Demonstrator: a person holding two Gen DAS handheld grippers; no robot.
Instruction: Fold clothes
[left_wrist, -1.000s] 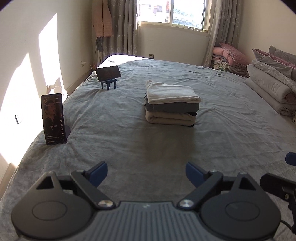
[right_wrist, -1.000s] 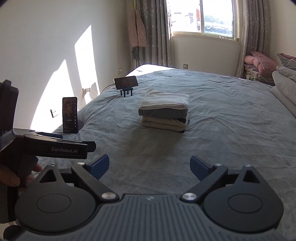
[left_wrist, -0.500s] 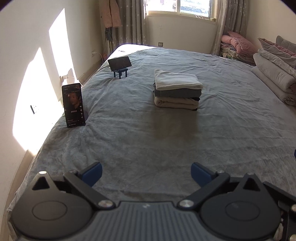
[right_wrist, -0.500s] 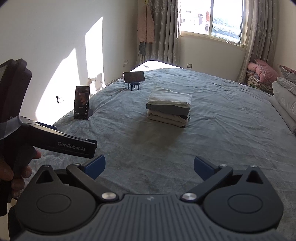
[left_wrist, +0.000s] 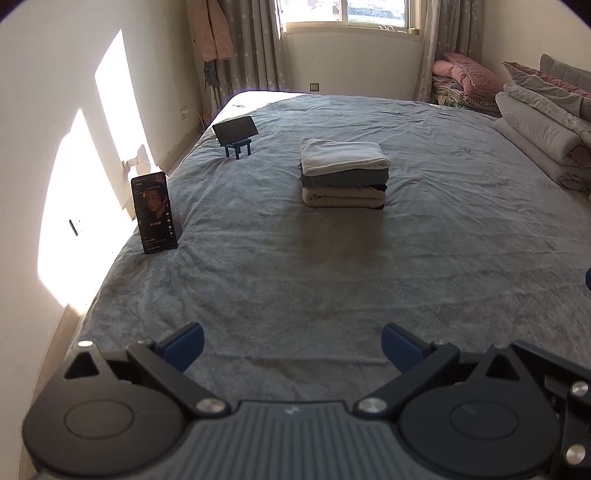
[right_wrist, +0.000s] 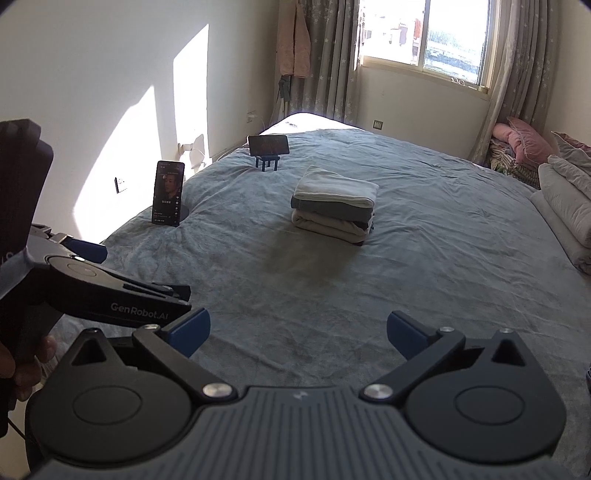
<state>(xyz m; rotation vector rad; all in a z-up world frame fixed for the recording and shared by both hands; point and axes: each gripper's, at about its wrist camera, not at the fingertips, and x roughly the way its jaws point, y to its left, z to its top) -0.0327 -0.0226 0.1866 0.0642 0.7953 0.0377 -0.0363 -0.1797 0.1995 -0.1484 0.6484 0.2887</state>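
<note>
1 stack of folded clothes (left_wrist: 345, 171) and 2 phones on the bed (left_wrist: 332, 280); both grippers' jaws apart, empty.

Left gripper (left_wrist: 291, 345) with jaws spread wide and empty above a grey bedspread (left_wrist: 258, 280). A stack of folded clothes (left_wrist: 345, 173) lies mid-bed; an upright phone (left_wrist: 154, 212) and a tablet on a blue stand (left_wrist: 236, 133) sit near the left edge.

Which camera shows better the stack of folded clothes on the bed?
The left wrist view: the stack of folded clothes is seen almost straight on, so its layers show clearly on the bed. The right wrist view shows the same stack from a corner, smaller and turned.
</note>
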